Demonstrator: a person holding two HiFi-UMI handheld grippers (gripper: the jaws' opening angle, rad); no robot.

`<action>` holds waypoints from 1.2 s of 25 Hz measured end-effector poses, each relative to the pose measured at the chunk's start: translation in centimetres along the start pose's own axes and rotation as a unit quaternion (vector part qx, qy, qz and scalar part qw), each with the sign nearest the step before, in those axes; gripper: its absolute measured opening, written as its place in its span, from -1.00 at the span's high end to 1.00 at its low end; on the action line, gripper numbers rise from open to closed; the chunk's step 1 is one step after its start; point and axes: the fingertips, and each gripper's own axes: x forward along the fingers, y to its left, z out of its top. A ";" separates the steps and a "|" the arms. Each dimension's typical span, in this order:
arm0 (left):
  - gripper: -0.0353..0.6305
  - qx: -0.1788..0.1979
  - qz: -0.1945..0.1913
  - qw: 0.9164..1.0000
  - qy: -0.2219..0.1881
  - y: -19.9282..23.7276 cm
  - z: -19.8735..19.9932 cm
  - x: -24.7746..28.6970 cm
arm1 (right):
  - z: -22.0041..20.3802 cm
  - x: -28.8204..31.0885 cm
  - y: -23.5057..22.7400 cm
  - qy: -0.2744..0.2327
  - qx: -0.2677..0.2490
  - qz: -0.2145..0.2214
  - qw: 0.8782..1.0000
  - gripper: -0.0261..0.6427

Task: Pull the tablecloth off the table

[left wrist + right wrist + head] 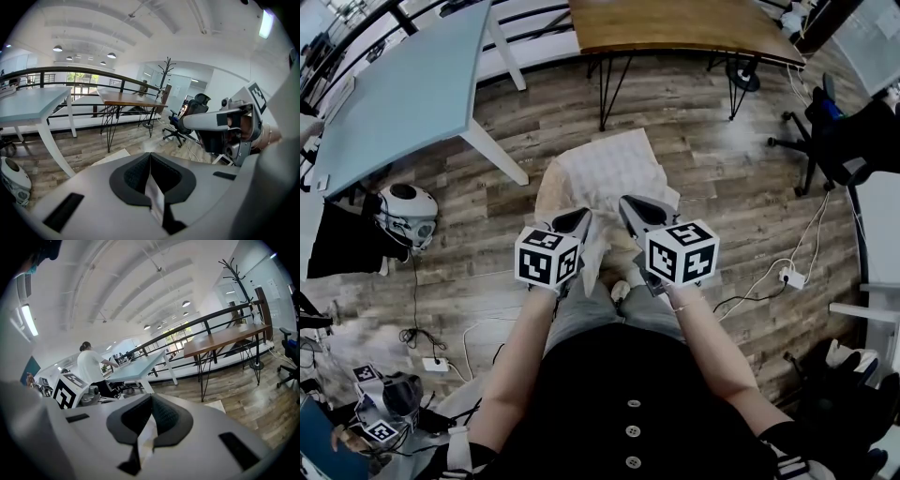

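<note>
Nearest, the left tool [579, 219] and right tool [629, 206] are each clenched on a thin fold of the tablecloth [614, 169], pale fabric showing between their pads in both gripper views. From there the cloth falls forward and down in a rumpled heap over the wooden floor [712, 141]; whether any surface lies beneath it I cannot tell. So slim a pinch could slip if one side tugs harder, and the trailing hem near the person's shoe [621, 292] could get trodden on and jerked free.
</note>
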 end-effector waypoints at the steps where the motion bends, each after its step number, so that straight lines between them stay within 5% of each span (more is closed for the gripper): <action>1: 0.84 0.000 0.000 1.000 0.000 0.0 0.0 0.0 | 0.0 0.1 0.0 0.001 0.000 0.000 1.000 0.84; 30: 0.84 -0.032 0.010 0.999 -0.016 0.5 -0.6 -1.1 | -1.6 0.0 0.9 0.015 -0.008 0.014 1.000 0.84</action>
